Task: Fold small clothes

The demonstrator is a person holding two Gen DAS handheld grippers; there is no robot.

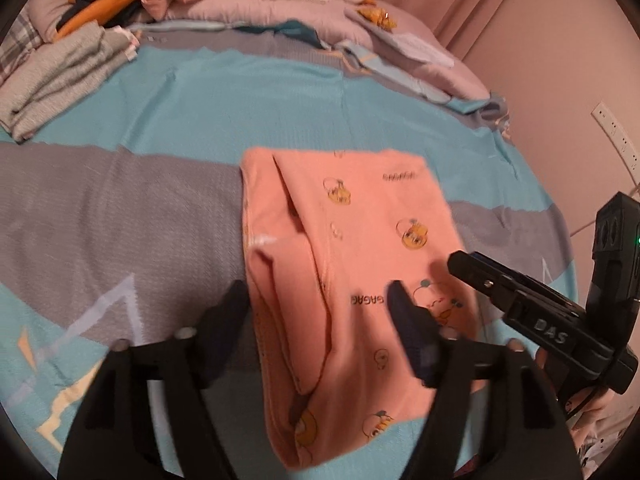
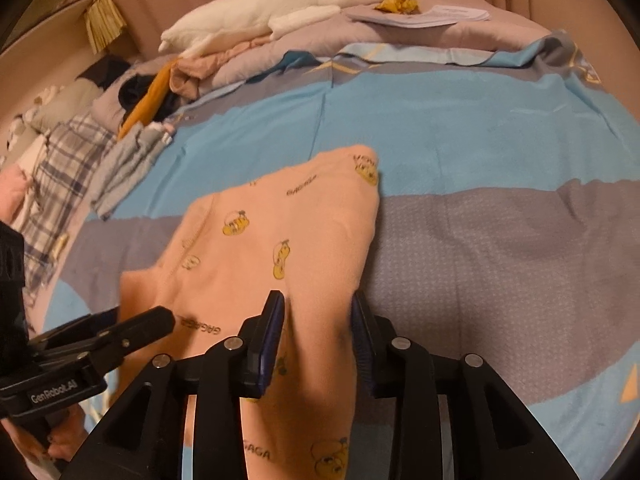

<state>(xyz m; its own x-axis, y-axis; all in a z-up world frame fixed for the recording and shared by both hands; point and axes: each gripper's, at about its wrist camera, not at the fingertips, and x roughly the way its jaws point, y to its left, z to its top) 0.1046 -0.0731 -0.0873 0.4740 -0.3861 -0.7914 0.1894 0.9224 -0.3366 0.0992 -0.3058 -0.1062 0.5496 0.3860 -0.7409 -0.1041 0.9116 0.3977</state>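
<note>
A small pink garment (image 1: 360,248) with yellow duck prints and "GAGA" lettering lies partly folded on the bed; it also shows in the right wrist view (image 2: 260,248). My left gripper (image 1: 320,300) is open, its fingers straddling the garment's near left part just above it. My right gripper (image 2: 318,312) is open, with a ridge of the pink cloth rising between its fingers. The right gripper also shows in the left wrist view (image 1: 480,276) at the garment's right edge. The left gripper appears in the right wrist view (image 2: 160,320) at lower left.
The bed sheet (image 1: 120,208) has blue and grey bands. Folded grey clothes (image 1: 56,76) lie at the far left. A heap of clothes, a pink duvet (image 1: 256,8) and a white plush goose (image 2: 256,16) lie at the head. A wall (image 1: 560,60) is to the right.
</note>
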